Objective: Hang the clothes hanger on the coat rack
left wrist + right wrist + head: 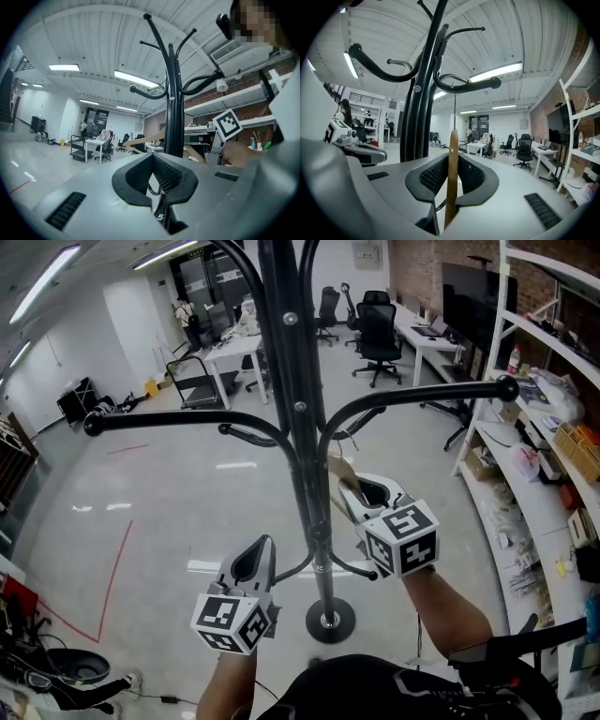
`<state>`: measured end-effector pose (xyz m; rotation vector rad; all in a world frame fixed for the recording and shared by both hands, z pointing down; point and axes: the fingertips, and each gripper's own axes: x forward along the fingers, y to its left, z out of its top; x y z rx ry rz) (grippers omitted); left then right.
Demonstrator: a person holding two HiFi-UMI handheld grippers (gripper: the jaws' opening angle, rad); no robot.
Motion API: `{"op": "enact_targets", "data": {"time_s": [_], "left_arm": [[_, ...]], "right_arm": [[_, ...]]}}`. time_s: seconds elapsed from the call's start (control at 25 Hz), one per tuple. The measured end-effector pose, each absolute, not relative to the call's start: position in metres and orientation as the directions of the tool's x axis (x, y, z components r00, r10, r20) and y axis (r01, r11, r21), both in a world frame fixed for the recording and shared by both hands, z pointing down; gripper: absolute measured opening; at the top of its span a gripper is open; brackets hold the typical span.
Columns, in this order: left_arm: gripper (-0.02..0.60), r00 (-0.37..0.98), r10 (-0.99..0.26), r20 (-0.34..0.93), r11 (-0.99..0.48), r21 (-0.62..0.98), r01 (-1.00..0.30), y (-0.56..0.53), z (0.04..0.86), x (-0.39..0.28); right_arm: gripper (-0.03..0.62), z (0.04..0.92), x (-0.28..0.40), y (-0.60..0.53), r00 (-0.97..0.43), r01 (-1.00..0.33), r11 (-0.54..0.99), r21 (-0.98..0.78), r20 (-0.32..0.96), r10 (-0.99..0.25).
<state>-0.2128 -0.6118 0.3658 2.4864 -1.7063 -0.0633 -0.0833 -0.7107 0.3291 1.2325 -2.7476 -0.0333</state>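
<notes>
The black coat rack [298, 409] stands straight ahead, its curved arms reaching left and right and its round base [330, 620] on the floor. My right gripper [373, 491] is shut on a wooden clothes hanger [336, 470] just right of the pole. In the right gripper view the hanger [451, 187] stands edge-on between the pads, and its thin wire hook rises to the underside of a rack arm [473, 84]. My left gripper [251, 562] hangs lower, left of the pole, shut with nothing in it. From the left gripper view the hanger [140, 139] shows behind the pole [176, 117].
White shelving [553, 427] full of small items lines the right side. Office chairs [378, 338], desks and a cart [194, 381] stand far back, with a person [186, 320] beyond. A red tape line [117, 559] crosses the grey floor at left.
</notes>
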Motion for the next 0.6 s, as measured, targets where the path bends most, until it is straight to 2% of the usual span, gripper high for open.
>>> {"op": "enact_targets", "data": {"time_s": [0.6], "left_arm": [[-0.009, 0.364, -0.931, 0.029, -0.359, 0.108, -0.927, -0.600, 0.361, -0.207]], "right_arm": [[0.066, 0.323, -0.080, -0.701, -0.666, -0.733, 0.668, 0.126, 0.069, -0.743]]}}
